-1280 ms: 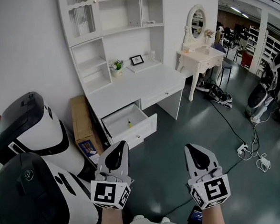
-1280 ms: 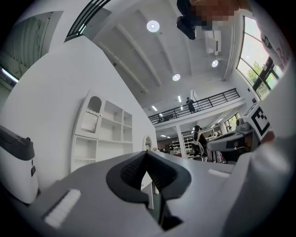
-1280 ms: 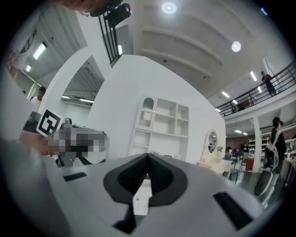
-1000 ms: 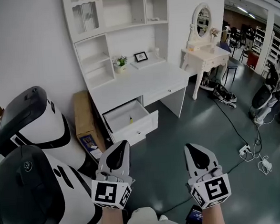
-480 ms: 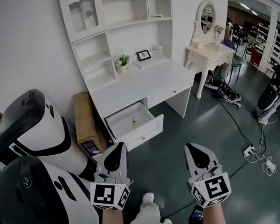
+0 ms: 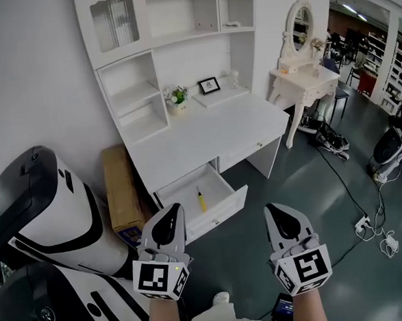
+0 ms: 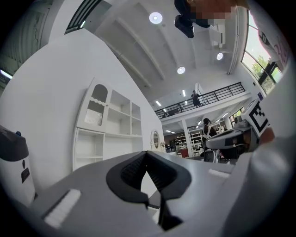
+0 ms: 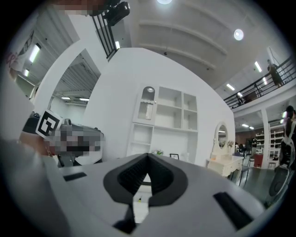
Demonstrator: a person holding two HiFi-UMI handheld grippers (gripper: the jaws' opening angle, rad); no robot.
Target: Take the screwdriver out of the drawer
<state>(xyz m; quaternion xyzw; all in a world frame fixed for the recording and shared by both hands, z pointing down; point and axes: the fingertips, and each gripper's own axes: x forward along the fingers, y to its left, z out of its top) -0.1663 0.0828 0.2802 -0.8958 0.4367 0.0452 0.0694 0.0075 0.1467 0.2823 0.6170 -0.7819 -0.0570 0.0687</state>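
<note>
The white table (image 6: 206, 132) with its shelf unit fills the middle of the head view. To its left are two bulky white-and-black machine housings (image 6: 46, 208) and a cardboard box (image 6: 121, 189) on the floor beside the table. Under the tabletop one drawer (image 6: 225, 206) stands pulled out. The screwdriver (image 6: 202, 201) lies in it on the bare bottom, yellow-handled, running along the drawer's depth and apart from the walls.

The left claw (image 6: 170, 217) and the right claw (image 6: 277, 216) sit low in front of the person, well short of the drawer. In each gripper view the jaws are pressed together with nothing between them.

The step in hand looks like the approach. The left claw seems the nearer one to the drawer, so it is probably the one to use. To do this well:
- Spread that claw wide before it crosses the drawer front.
- Tip it downward and bring it in from above.
- Set the jaws across the handle, not the thin shaft.
- Close firmly, since a round handle may roll aside.
- Lift straight up before drawing back, so the tool clears the drawer's front panel.
</note>
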